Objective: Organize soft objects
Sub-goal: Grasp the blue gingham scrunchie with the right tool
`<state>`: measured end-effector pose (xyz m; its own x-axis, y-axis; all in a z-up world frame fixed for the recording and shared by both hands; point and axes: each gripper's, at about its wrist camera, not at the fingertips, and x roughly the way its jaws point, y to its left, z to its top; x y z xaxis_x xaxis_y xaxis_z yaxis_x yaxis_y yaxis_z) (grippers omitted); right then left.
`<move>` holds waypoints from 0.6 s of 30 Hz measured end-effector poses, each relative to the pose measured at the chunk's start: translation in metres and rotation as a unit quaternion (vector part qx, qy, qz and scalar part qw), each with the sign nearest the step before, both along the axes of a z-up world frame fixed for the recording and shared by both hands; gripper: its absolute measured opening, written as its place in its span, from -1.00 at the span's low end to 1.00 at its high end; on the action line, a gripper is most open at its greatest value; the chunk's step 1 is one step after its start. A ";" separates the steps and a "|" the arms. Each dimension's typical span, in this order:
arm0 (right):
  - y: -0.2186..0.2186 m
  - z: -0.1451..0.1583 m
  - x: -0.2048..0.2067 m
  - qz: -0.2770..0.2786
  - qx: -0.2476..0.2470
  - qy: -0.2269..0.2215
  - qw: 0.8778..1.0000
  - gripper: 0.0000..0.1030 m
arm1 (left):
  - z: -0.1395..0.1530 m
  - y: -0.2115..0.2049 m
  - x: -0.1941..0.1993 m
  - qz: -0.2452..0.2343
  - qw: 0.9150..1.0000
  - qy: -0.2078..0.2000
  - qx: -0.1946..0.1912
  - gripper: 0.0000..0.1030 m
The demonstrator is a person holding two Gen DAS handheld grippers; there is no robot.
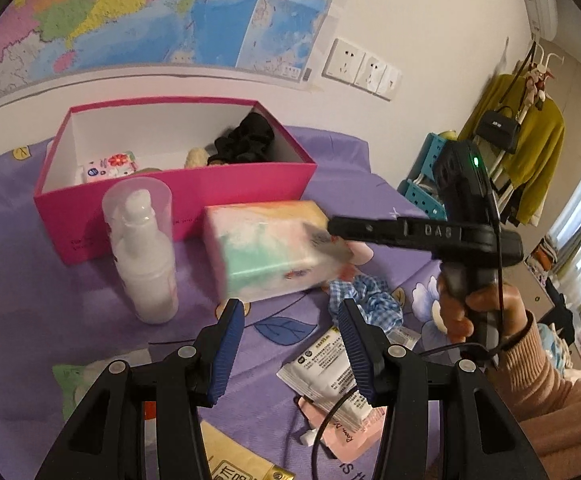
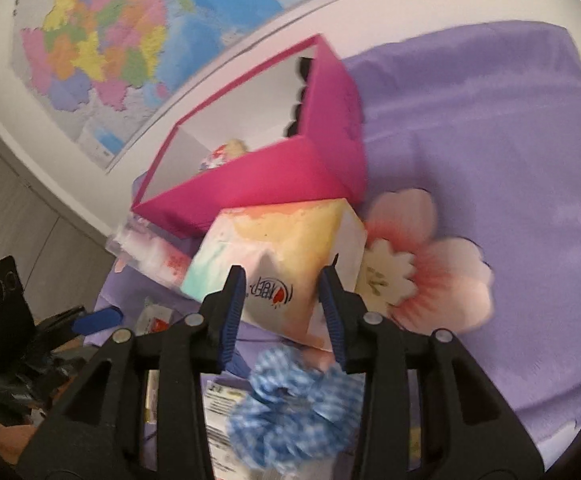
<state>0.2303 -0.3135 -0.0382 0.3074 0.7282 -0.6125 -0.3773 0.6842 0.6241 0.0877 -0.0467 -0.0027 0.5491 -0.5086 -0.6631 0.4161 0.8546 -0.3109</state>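
Right gripper straddles the tissue pack end, pads apparently not yet pressing; pack sits before the pink box. Left gripper open, empty. Pack looks light, squashy, slick film: pinch mid-width, firmly.

A purple flowered bedsheet carries a pink box, bottle and scrunchie.
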 end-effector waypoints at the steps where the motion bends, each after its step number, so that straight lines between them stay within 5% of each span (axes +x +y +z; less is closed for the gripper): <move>1: 0.005 0.001 0.002 0.009 0.007 0.000 1.000 -0.19 | -0.001 -0.002 0.000 -0.001 1.000 0.002 0.000 -0.03; 6: 0.027 -0.003 0.001 0.048 0.004 -0.001 0.999 -0.19 | -0.007 -0.012 0.003 -0.009 1.000 0.015 0.004 -0.03; 14: -0.010 0.009 -0.026 0.037 -0.047 -0.023 0.998 -0.18 | -0.023 -0.053 0.012 -0.073 0.996 0.057 0.002 -0.03; 18: -0.026 -0.001 -0.039 0.042 -0.069 -0.002 0.997 0.03 | -0.036 -0.075 0.021 -0.100 0.991 0.089 0.006 -0.03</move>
<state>0.1916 -0.3397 -0.0393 0.2511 0.6608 -0.7073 -0.4399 0.7288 0.5247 0.1085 -0.1217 -0.0390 0.3112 -0.5872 -0.7472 0.5171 0.7643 -0.3853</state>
